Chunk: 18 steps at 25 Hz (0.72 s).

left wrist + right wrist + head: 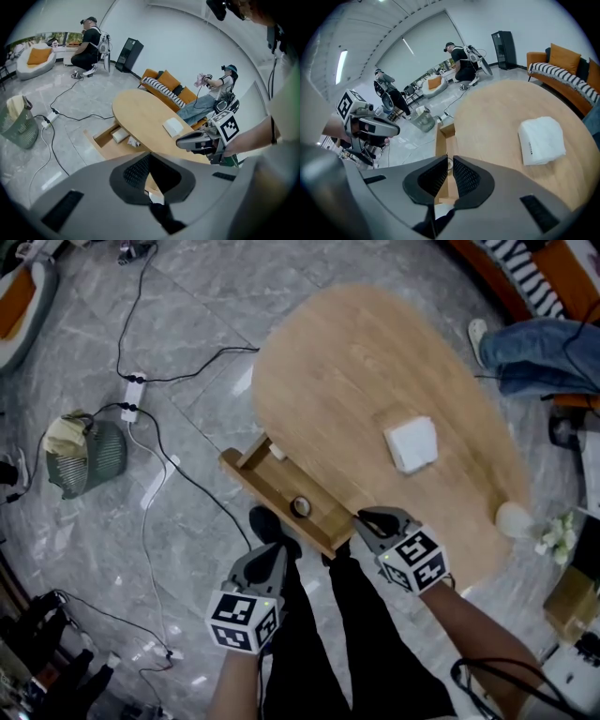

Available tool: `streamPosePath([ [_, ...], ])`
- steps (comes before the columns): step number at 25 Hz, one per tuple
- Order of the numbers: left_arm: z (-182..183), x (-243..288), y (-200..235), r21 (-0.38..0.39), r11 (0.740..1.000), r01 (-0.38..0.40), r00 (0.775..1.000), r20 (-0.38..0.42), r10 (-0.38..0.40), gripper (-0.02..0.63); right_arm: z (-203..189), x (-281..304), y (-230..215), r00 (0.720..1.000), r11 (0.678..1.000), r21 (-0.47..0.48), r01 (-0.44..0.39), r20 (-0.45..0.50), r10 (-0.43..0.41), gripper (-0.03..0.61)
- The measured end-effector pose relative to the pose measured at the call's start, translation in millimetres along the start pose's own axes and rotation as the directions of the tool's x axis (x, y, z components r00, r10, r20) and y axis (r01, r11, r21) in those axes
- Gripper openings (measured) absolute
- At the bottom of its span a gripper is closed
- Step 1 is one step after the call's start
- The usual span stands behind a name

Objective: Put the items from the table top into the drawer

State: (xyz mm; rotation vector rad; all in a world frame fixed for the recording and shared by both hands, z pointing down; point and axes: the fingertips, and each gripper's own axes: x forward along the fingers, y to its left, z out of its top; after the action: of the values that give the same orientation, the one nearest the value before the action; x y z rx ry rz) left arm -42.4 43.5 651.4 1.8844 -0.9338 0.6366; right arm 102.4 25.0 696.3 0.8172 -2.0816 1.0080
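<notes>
A white tissue pack (411, 443) (541, 140) (173, 126) lies on the oval wooden table (356, 362). At the table's left edge the wooden drawer (246, 468) (104, 141) stands pulled out. Inside it are a tape roll (300, 507) and a small white item (277, 452). My right gripper (367, 519) (450, 159) hovers over the near table edge beside the drawer. Its jaws are all but together, with nothing between them. My left gripper (272, 549) (150, 157) hangs below the drawer's front, over the floor, jaw tips touching and empty.
A green wire basket (89, 457) and a power strip (131, 395) with cables lie on the marble floor at the left. A seated person's legs (534, 352) are at the table's far right. A pale rounded object (514, 519) sits at the table's right edge.
</notes>
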Motion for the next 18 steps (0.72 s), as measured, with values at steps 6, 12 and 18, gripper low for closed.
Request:
streamPosePath([
  [6, 9, 3, -5, -0.007, 1.000, 0.002, 1.000, 0.026, -0.002, 0.000, 5, 0, -4, 1.000, 1.000, 0.000, -0.011, 0.013, 0.011, 0.058],
  [12, 12, 5, -5, -0.017, 1.000, -0.006, 0.999, 0.034, 0.007, 0.000, 2, 1, -7, 1.000, 1.000, -0.005, -0.018, 0.011, 0.018, 0.058],
  [18, 17, 8, -7, -0.017, 1.000, 0.001, 0.999, 0.036, 0.000, 0.000, 5, -1, -10, 1.000, 1.000, -0.007, -0.013, 0.016, 0.013, 0.058],
])
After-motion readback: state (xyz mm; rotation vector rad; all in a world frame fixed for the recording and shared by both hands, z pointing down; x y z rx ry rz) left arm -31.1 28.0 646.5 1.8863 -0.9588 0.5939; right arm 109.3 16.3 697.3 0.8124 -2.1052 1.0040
